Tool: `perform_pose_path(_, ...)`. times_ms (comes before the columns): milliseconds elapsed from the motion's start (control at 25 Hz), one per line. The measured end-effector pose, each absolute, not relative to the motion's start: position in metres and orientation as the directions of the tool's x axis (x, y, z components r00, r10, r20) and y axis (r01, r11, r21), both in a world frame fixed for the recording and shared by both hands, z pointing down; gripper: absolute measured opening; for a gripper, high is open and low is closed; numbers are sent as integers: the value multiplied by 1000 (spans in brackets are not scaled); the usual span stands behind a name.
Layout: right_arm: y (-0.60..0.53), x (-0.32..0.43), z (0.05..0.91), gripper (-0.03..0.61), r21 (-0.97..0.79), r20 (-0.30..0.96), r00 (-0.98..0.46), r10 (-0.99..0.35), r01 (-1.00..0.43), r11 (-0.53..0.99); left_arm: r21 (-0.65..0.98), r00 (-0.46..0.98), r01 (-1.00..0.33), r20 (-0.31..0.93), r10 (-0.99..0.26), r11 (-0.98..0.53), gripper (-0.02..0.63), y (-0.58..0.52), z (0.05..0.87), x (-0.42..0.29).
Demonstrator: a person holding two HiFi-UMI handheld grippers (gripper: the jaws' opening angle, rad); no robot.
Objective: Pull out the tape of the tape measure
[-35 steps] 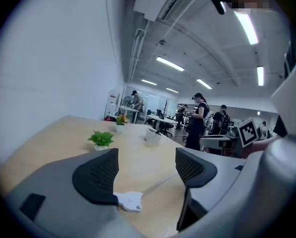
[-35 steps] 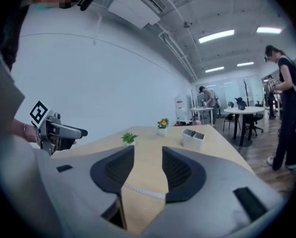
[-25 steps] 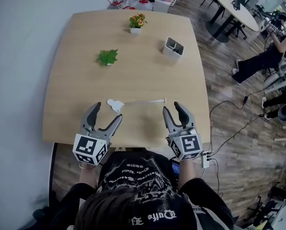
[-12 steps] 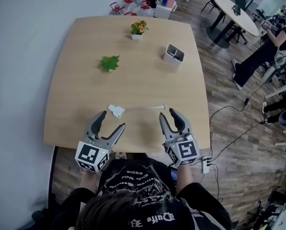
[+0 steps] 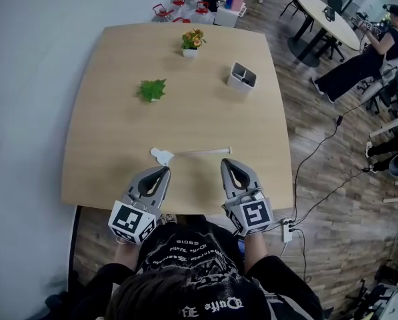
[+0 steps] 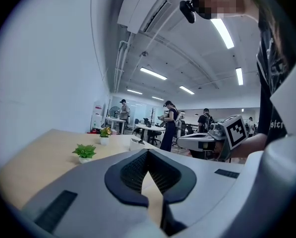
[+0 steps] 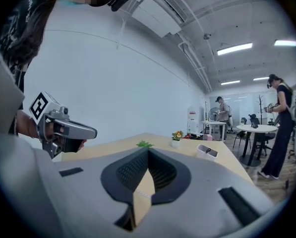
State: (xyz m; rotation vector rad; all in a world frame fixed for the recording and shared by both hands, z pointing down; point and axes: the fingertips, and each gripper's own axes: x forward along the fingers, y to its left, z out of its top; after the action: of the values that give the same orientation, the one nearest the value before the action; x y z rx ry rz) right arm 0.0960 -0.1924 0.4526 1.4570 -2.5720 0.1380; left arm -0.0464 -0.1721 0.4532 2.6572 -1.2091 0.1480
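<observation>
Wooden worktop (image 5: pixel 119 79) bears the tape measure (image 5: pixel 161 155), its tape (image 5: pixel 199 151) partly drawn out. Just short of it, the left gripper (image 5: pixel 165 171) and right gripper (image 5: pixel 225 163) have just closed, both empty. Risk: closed jaws would nudge the case, not grasp it.

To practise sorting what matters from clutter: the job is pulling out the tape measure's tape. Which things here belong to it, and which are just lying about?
Job: tape measure, its tape, left hand-held gripper, right hand-held gripper (jaws just closed, empty).
Lying about: green plant, flower pot, white holder.
</observation>
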Motion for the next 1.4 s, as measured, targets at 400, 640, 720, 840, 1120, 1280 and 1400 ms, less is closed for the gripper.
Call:
perform_pose_path(400, -189, 120, 443, 3, 3, 154, -430, -890, -900, 436, 148, 588, -809, 175, -790, -569, 3, -170, 451, -58)
perform_pose_path(640, -184, 123, 443, 3, 15, 153, -421, -894, -904, 428, 143, 570, -822, 186, -801, -552, 3, -167, 452, -62)
perform_pose_path(720, -183, 122, 444, 3, 20, 155, -420, -894, -904, 428, 145, 571, -821, 184, -800, -553, 3, -166, 452, -62)
perform_pose_path(840, -182, 121, 445, 3, 19, 156, -426, -891, -901, 434, 154, 569, -822, 177, -803, -548, 3, -164, 452, -63)
perform_pose_path(1120, -182, 118, 449, 3, 26, 163, -429, -888, -898, 439, 142, 550, -835, 187, -814, -531, 3, -168, 455, -69)
perform_pose_path(1280, -183, 119, 449, 3, 27, 167, -425, -890, -900, 435, 143, 551, -834, 183, -814, -533, 3, -170, 453, -68)
perform_pose_path(1400, -182, 120, 451, 3, 26, 172, -419, -892, -903, 429, 142, 555, -832, 175, -813, -537, 3, -172, 452, -68)
